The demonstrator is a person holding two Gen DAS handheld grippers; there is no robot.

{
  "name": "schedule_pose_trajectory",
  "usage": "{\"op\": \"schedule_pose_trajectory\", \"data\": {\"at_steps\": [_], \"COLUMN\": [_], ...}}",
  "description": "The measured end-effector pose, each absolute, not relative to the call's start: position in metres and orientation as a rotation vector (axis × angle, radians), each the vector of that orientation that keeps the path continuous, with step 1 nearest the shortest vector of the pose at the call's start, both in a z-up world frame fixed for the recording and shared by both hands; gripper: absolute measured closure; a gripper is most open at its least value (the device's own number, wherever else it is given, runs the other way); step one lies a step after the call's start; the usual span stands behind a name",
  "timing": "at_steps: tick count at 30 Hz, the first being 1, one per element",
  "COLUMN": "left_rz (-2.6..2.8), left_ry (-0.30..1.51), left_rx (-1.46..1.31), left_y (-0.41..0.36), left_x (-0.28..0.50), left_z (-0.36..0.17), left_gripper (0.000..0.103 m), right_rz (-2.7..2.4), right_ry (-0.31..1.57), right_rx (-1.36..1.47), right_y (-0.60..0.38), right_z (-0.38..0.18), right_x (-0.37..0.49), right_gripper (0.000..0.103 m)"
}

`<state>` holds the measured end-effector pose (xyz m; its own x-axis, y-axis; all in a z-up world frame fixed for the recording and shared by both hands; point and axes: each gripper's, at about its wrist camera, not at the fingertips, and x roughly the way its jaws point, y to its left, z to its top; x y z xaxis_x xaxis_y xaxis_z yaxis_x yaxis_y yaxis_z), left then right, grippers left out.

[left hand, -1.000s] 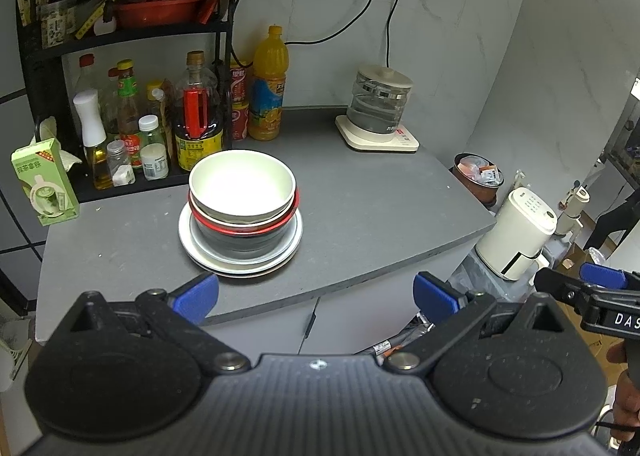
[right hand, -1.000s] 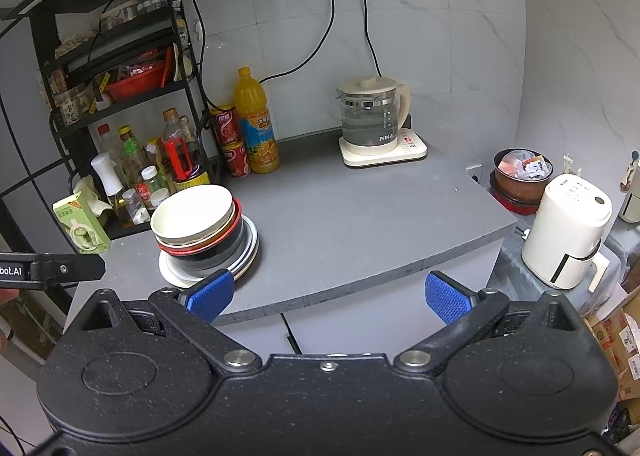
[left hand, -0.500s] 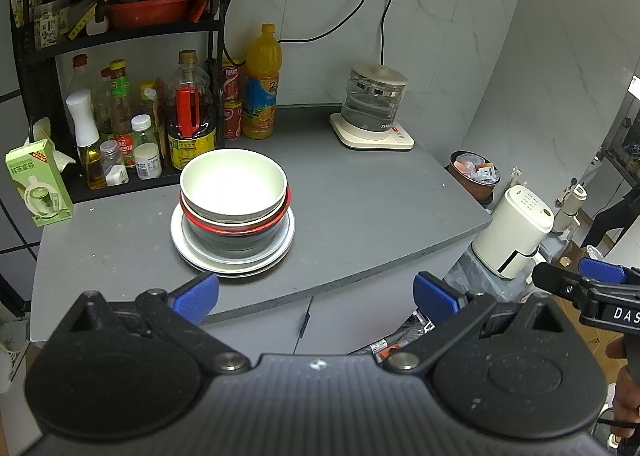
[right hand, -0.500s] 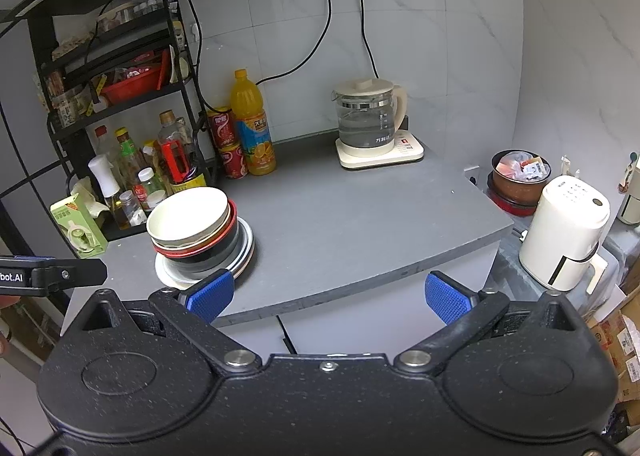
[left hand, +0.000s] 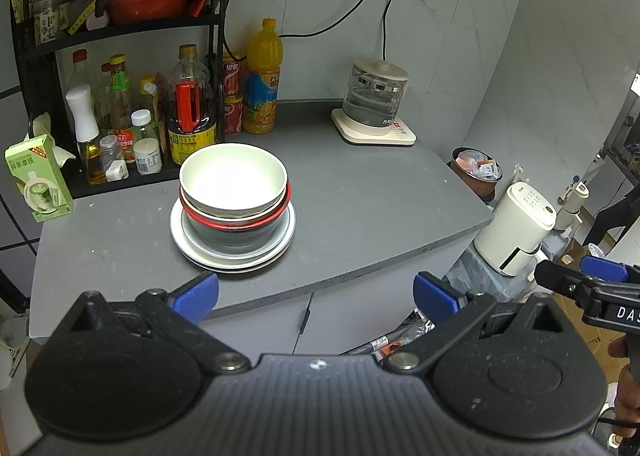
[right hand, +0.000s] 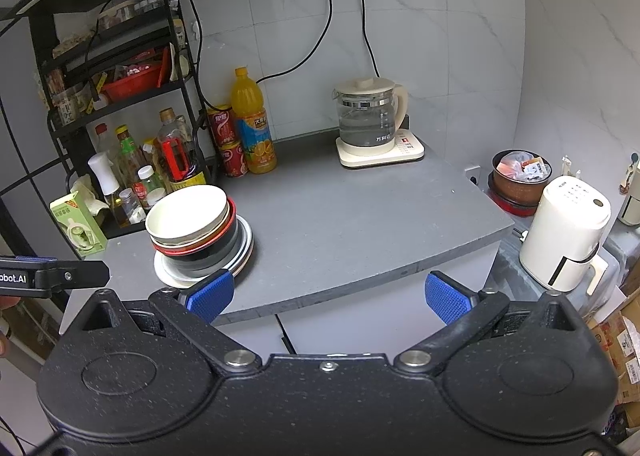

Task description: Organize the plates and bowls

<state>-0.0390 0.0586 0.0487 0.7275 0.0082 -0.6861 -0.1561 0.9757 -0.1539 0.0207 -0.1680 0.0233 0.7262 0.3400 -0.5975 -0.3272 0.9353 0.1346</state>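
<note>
1. While I am holding both tongs back off the counter's (left hand: 360,216) front edge, the left tongs (left hand: 316,296) are standing spread wide with nothing between the blue pads, and the right tongs (right hand: 328,292) are spread the same way, also gripping nothing.

2. The stack (left hand: 233,212) is sitting ahead of my left tongs and a little to the left of their centre line; from my right tongs it is lying ahead and well to the left (right hand: 200,236).

3. In it, a white bowl (left hand: 233,178) is nesting on top, a red-rimmed bowl (left hand: 236,218) is sitting under it, and plates (left hand: 232,256) are lying at the bottom, all roughly centred on one another.

4. I am judging that this fits two stages: dishes already gathered into one tidy pile, or a mixed pile waiting to be sorted. I cannot tell which, so I am not committing to a move.

5. If I am gripping anything here, I am thinking the top bowl's near rim is the safest hold: one pad inside, one outside, approaching level so I am not nudging the pile sideways.

6. I am minding the bottles (left hand: 132,124) just behind the stack and the kettle (left hand: 376,100) far ahead to the right.
</note>
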Motion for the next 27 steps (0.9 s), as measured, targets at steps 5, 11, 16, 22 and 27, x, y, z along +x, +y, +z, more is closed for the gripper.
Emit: {"op": "schedule_pose_trajectory", "data": {"at_steps": [5,11,16,22,27], "left_rz": [0.091,0.097,0.093,0.094,0.088], "left_ry": [0.753,0.761,0.768,0.776,0.781], "left_rx": [-0.207,-0.208,-0.206,-0.207,-0.210], "left_y": [0.0585,0.0562,0.0558,0.0546,0.0560], "left_x": [-0.0385,-0.0376,-0.0368,-0.0352,-0.0323], "left_z": [0.0486,0.0452,0.0431,0.0410,0.0394], "left_gripper": [0.000,0.000,0.000,0.000,0.000], "right_rz": [0.366,0.362,0.359,0.356,0.355], "right_ry": [0.666,0.669,0.679,0.684,0.688], "right_rx": [0.023,0.023,0.025,0.025,0.026], "right_y": [-0.1682,-0.1677,-0.1671,-0.1665,-0.1658], "right_z": [0.0214,0.0196,0.0160,0.0143,0.0131], "right_x": [0.0214,0.0218,0.0237,0.0260,0.0281], "right_gripper": [0.000,0.000,0.000,0.000,0.000]}}
